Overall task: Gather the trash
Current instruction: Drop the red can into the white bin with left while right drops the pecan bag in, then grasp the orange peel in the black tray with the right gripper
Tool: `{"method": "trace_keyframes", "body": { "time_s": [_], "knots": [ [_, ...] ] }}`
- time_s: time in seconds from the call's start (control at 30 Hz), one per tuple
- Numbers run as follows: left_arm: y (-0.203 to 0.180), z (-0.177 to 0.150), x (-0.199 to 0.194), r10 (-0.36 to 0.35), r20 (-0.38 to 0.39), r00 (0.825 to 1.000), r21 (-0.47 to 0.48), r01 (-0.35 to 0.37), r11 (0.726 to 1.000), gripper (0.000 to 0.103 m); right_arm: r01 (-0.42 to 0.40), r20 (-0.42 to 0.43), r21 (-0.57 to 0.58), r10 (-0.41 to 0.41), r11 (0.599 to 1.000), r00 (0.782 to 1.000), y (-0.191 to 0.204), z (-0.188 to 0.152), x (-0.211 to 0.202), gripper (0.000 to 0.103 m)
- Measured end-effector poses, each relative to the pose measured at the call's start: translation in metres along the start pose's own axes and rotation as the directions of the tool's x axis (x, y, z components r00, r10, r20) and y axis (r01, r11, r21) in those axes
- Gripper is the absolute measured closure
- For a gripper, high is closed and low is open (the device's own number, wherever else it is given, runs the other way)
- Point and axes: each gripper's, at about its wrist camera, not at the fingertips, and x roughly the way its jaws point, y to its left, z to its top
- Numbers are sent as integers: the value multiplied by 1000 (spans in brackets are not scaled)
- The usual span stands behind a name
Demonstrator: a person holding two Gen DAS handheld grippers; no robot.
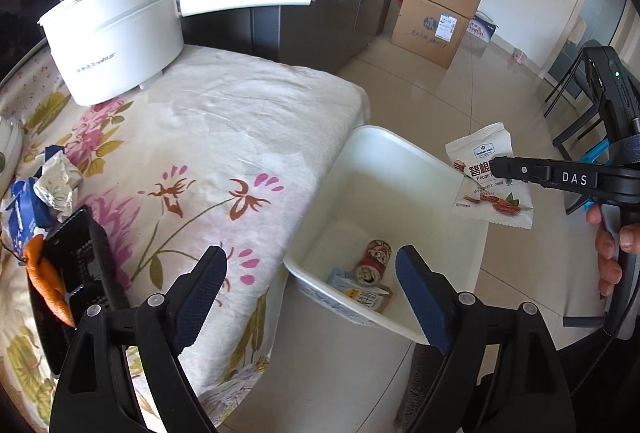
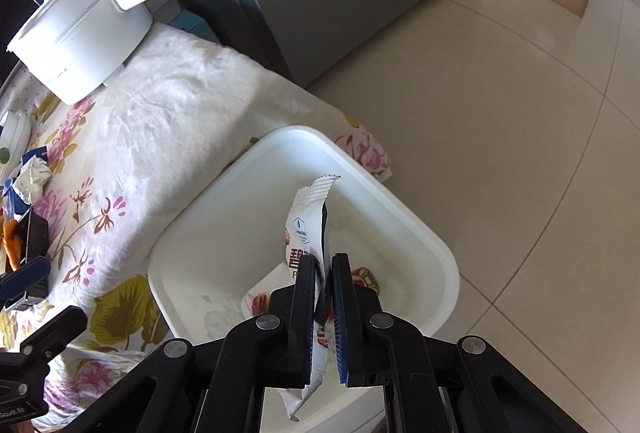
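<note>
Right claw (image 2: 323, 297) sits nearest the right wrist cam, nearly closed, blue pads pinching a white pecan snack packet (image 2: 308, 233) w/ only the thin foil between them; packet stands on edge, top seal pointing away. From the left wrist cam the same packet (image 1: 490, 177) hangs at the tip of the right claw (image 1: 496, 167), over the far right rim of the white bin (image 1: 400, 147), which stands on the floor just beside the bench corner. Bin already has a small patterned can (image 1: 374, 261) and a flattened carton (image 1: 360, 291) at the bottom. Step in hand looks like the drop: packet carried to the bin, not yet released. Next move prob calls for shifting it a bit more over the bin's middle, then opening so it falls inside, not on the rim or floor. Left claw (image 1: 310, 285) is wide open, holding nothing, hovering over the bench edge and near bin rim. More trash waits at the left on the floral cloth (image 1: 224, 137): crumpled paper (image 1: 56, 181), blue wrapper (image 1: 22, 209), orange peel (image 1: 44, 281) against a black tray (image 1: 86, 253). White pot (image 1: 116, 45) stands at the far end, not trash.
</note>
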Motion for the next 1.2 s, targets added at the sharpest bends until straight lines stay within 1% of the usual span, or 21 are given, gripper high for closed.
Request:
{"method": "trace_keyframes", "body": {
  "time_s": [0.03, 0.07, 0.1, 0.13, 0.17, 0.27, 0.37, 0.43, 0.6, 0.73, 0.8, 0.87, 0.97, 1.07, 1.2],
  "knots": [
    [6, -1, -4, 8, 5, 1000, -7, -8, 1000, 14, 11, 4, -1, -11, 1000, 1000, 2, 1, 0, 91],
    [12, -2, -9, 13, 10, 1000, -15, -13, 1000, 14, 24, 9, -1, -24, 1000, 1000, 4, 2, -1, 77],
    [17, -3, -14, 17, 15, 1000, -24, -17, 1000, 14, 35, 14, 4, -35, 999, 999, 6, 2, -1, 65],
    [23, -4, -20, 21, 19, 1000, -34, -21, 999, 14, 43, 23, 15, -43, 999, 999, 9, 3, -3, 42],
    [29, -6, -25, 25, 23, 999, -44, -24, 999, 14, 38, 41, 30, -40, 999, 998, 11, 4, -6, 31],
    [46, -9, -39, 38, 35, 999, -75, -36, 997, 14, 10, 75, 39, -13, 999, 997, 23, 8, -15, 26],
    [65, -14, -51, 53, 40, 998, -111, -48, 993, 14, 4, 103, 4, -4, 1000, 995, 44, 11, -22, 21],
    [78, -18, -58, 68, 42, 997, -133, -62, 989, 14, 3, 115, -31, 0, 1000, 993, 61, 12, -24, 20],
    [109, -31, -76, 119, 40, 992, -176, -111, 978, 14, -6, 111, -117, 19, 993, 994, 104, 9, -22, 17],
    [136, -45, -91, 159, 37, 987, -216, -147, 965, 13, -37, 94, -163, 52, 986, 994, 135, 5, -20, 14],
    [150, -52, -98, 181, 36, 983, -237, -168, 957, 12, -53, 88, -185, 70, 981, 994, 150, 4, -19, 12],
    [164, -60, -106, 206, 34, 978, -262, -190, 946, 7, -62, 86, -207, 81, 976, 993, 165, 3, -18, 10],
    [186, -71, -117, 238, 30, 971, -294, -219, 930, 3, -70, 82, -250, 93, 966, 992, 191, 0, -16, 8],
    [207, -82, -127, 269, 27, 963, -328, -246, 912, 2, -70, 83, -301, 99, 951, 992, 218, -4, -13, 8],
    [234, -96, -136, 286, 14, 958, -381, -259, 887, 2, -85, 86, -362, 124, 928, 989, 255, -11, -8, 8]
  ]
}}
